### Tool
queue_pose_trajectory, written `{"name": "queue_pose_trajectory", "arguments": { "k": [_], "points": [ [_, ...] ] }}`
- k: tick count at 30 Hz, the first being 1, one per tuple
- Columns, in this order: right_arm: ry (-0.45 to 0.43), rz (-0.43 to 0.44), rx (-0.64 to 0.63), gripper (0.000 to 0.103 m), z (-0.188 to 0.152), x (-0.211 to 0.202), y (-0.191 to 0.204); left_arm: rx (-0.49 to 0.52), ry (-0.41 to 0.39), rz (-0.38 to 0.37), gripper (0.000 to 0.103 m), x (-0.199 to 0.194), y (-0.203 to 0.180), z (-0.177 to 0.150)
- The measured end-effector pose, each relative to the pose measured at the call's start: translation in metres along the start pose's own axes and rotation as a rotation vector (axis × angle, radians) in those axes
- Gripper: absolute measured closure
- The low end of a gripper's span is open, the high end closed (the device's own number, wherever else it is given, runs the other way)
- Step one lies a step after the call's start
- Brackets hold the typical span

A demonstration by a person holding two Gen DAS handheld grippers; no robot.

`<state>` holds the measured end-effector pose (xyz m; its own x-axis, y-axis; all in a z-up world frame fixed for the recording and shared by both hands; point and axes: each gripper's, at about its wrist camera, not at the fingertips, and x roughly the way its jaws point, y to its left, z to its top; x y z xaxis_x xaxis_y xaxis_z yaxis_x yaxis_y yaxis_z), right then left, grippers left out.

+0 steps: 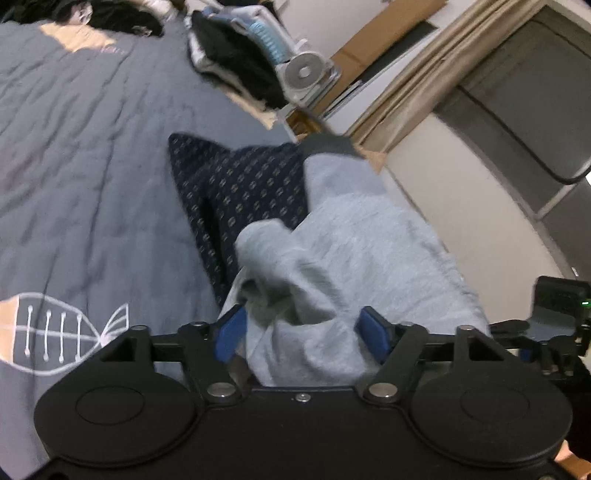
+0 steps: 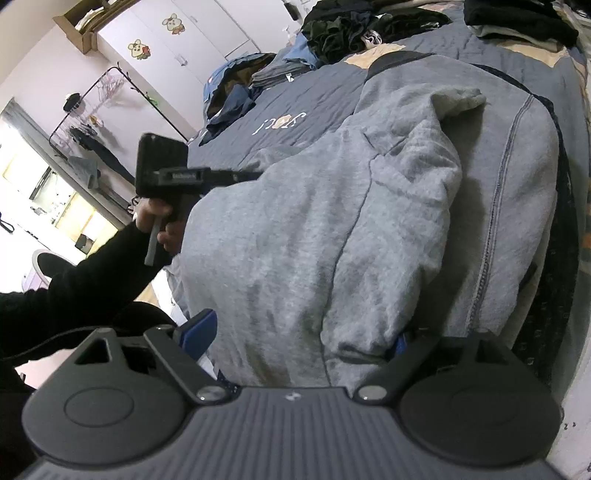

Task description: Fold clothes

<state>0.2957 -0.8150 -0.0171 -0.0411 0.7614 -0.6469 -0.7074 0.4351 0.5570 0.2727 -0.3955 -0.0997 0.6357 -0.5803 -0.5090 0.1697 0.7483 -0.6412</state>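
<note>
left hand-held gripper [image 1: 301, 334] standing open, blue pads [image 1: 231, 334] spread either side of bunched grey sweatshirt [image 1: 354, 258], not pinching it. right hand-held gripper [image 2: 295, 336] gaping wide, grey fabric lying between pads, no squeeze showing. sweatshirt lying partly folded over dark patterned garment [image 1: 240, 184] on bed, on blue-grey quilt [image 1: 85, 166]. person's hand [image 2: 159, 221] in black sleeve gripping left tool's handle. piles of dark clothes [image 2: 340, 33] sitting at far end of bed.
</note>
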Motion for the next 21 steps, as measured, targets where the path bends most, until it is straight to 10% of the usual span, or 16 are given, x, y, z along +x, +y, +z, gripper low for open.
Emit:
{"name": "queue_pose_trajectory", "arguments": {
  "k": [3,5,13,21],
  "points": [
    [-0.005,-0.041,0.006,0.033,0.0,0.003,0.003,-0.048,-0.004,-0.024,0.043,0.012,0.004,0.0],
    [-0.001,-0.089,0.031,0.074,0.001,0.004,0.003,-0.001,-0.037,-0.049,0.084,0.015,-0.006,0.003],
    [-0.072,-0.084,0.088,0.084,-0.009,-0.011,0.014,0.162,-0.122,-0.06,0.094,-0.019,-0.052,0.036],
    [-0.246,-0.052,0.106,0.085,-0.005,-0.076,0.041,0.45,-0.162,-0.176,0.094,-0.044,-0.18,0.094]
  ]
}}
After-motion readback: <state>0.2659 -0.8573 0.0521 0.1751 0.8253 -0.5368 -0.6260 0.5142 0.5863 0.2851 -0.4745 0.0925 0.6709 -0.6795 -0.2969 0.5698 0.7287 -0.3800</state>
